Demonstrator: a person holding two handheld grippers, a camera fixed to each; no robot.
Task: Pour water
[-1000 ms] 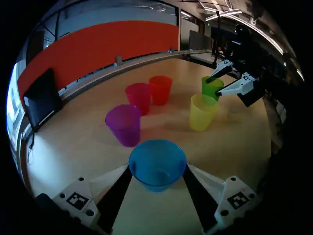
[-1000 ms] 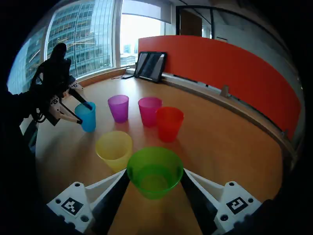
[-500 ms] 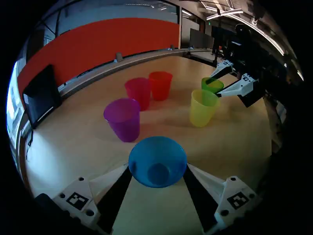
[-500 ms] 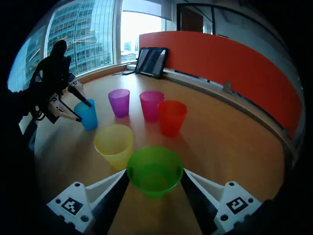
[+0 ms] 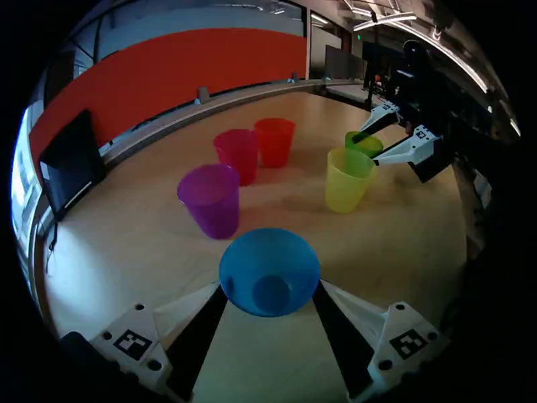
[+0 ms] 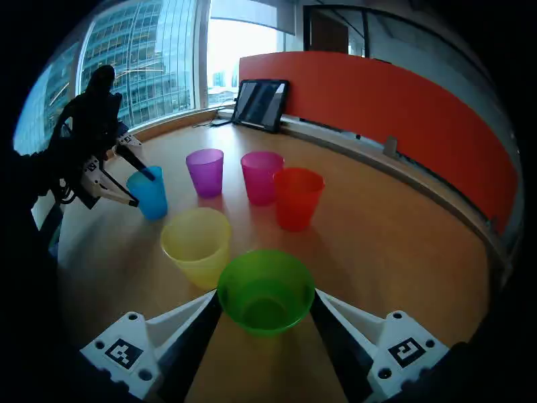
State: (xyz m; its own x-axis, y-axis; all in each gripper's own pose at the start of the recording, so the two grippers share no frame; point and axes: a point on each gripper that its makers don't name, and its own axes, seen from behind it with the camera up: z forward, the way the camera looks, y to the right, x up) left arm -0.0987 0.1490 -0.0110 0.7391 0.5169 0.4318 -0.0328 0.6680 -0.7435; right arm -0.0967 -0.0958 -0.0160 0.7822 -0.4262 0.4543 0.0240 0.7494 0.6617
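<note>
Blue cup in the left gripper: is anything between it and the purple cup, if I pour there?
Nothing visible. The blue cup sits in the left gripper, and only table lies between it and the purple cup. The yellow cup stands off to the side.

I see a light wooden bench (image 5: 416, 228) that runs up to a ledge under the orange wall. Four cups stand upright on it: a purple cup (image 5: 209, 200), a pink cup (image 5: 236, 156) with a red cup (image 5: 274, 142) just beside it, and a yellow cup (image 5: 347, 179) apart from those three. A dark tablet (image 6: 260, 105) stands propped at the bench's far edge. I cannot tell whether the blue cup (image 5: 269, 271) or the green cup (image 6: 266, 291) touches the bench.
</note>
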